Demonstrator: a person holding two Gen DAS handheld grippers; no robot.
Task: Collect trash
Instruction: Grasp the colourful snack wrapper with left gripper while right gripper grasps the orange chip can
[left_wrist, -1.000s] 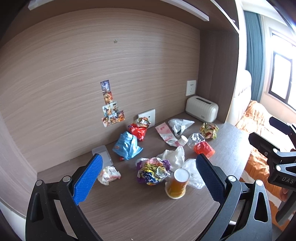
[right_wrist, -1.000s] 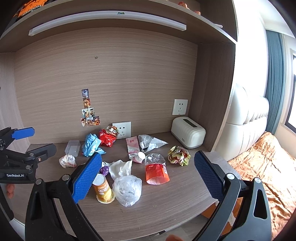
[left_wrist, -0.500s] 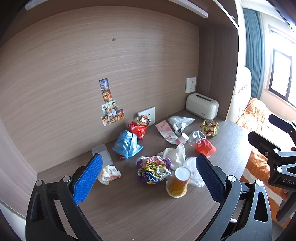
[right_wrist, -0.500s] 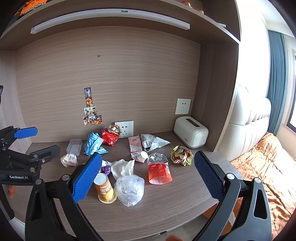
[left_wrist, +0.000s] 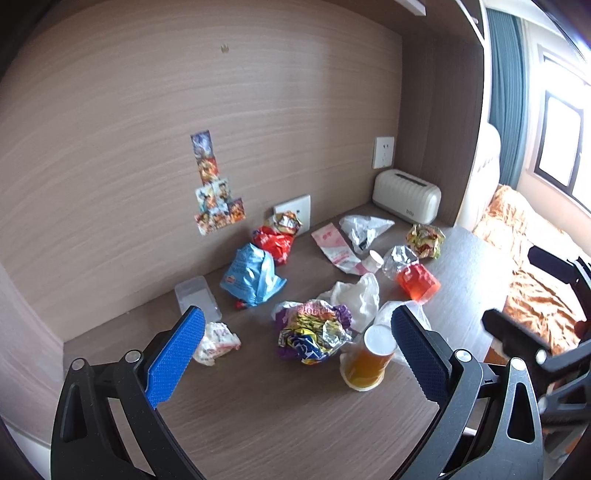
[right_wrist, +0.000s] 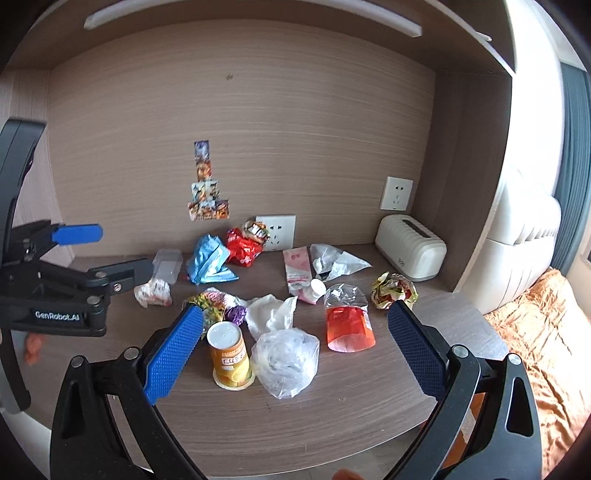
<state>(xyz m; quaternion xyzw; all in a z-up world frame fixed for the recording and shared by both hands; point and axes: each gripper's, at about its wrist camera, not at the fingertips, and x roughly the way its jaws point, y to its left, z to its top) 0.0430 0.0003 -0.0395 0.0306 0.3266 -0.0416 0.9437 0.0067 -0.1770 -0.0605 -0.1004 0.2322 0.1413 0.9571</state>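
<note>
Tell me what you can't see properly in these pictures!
- Stickers on the wall: too small and blurry in both views.
- Print on the orange cup: too small to read.
- Colourful wrapper: right view, partly behind the right claw.
- Clear bag: left view, mostly behind the left claw.

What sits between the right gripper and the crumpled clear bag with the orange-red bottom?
Nothing visible: the right gripper is open, and bare desk lies before the orange-red-bottomed clear bag. The knotted clear plastic bag sits left of that line.
</note>
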